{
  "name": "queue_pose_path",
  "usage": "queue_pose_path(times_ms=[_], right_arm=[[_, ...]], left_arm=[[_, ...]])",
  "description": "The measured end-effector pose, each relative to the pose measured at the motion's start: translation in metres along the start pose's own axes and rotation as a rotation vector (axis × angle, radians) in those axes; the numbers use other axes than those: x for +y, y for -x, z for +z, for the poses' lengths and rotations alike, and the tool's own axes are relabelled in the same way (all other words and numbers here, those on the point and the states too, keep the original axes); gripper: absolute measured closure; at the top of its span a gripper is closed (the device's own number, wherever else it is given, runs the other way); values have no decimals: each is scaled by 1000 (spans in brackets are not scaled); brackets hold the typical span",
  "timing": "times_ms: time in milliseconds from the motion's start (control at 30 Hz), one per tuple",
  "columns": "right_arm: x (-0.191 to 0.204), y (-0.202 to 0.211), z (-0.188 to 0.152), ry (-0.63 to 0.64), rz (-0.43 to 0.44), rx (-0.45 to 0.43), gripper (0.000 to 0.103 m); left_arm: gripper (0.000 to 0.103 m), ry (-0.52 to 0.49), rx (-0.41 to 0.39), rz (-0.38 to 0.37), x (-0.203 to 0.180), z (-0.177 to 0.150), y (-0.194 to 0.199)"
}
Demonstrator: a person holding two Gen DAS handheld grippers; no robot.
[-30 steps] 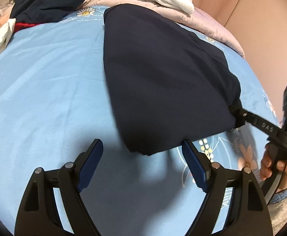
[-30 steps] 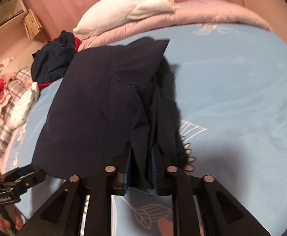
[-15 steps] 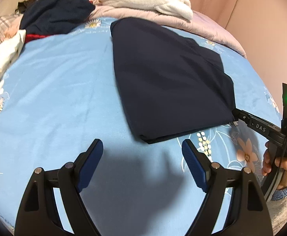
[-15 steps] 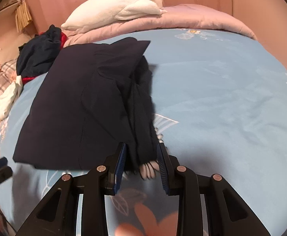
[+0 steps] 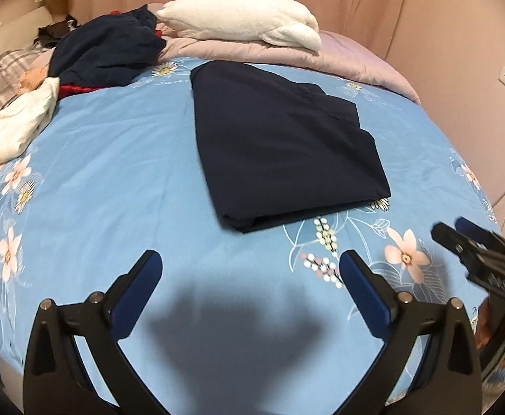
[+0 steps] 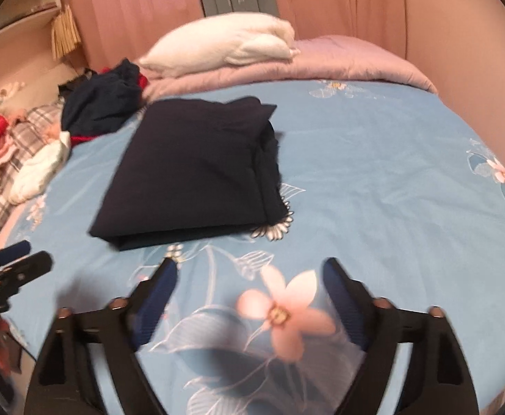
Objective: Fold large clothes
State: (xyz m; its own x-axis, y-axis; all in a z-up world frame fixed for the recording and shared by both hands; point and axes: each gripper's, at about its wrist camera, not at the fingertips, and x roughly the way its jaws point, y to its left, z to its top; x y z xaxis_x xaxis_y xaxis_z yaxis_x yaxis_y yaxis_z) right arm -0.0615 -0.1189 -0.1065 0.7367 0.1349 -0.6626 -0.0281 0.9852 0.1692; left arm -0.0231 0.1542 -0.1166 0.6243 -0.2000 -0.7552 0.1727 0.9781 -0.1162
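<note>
Left tool (image 5: pixel 249 271): your jaws stand wide, holding nothing, over bare sheet near the bed's near edge.
Right tool (image 6: pixel 249 278): also wide and empty.
Dark garment (image 5: pixel 280 145): folded flat mid-bed (image 5: pixel 97 173), apart from both tools.
Progress: this piece looks finished; the clothes pile (image 5: pixel 103 52) at the far-left corner seems left.
Room: open sheet left and right.

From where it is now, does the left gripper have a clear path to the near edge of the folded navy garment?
Probably yes. The left gripper is open and empty, and only bare blue floral bedsheet lies between it and the folded navy garment. The right gripper is off to the side.
</note>
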Motion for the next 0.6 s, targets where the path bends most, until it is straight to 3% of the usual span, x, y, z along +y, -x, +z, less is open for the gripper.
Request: queue_pose_path(times_ms=[67, 167, 267, 433, 600], right_arm=[[2, 8, -6, -17, 25, -8, 1], [8, 15, -7, -8, 15, -22, 1], [12, 26, -2, 17, -48, -42, 1], [23, 45, 2, 18, -60, -90, 1], [35, 54, 2, 48, -67, -105, 1]], left_arm=[[1, 25, 5, -9, -1, -8, 8], [1, 39, -3, -18, -2, -16, 22], [1, 34, -20, 41, -6, -17, 38], [0, 73, -25, -3, -3, -15, 59], [0, 33, -44, 23, -13, -10, 72]])
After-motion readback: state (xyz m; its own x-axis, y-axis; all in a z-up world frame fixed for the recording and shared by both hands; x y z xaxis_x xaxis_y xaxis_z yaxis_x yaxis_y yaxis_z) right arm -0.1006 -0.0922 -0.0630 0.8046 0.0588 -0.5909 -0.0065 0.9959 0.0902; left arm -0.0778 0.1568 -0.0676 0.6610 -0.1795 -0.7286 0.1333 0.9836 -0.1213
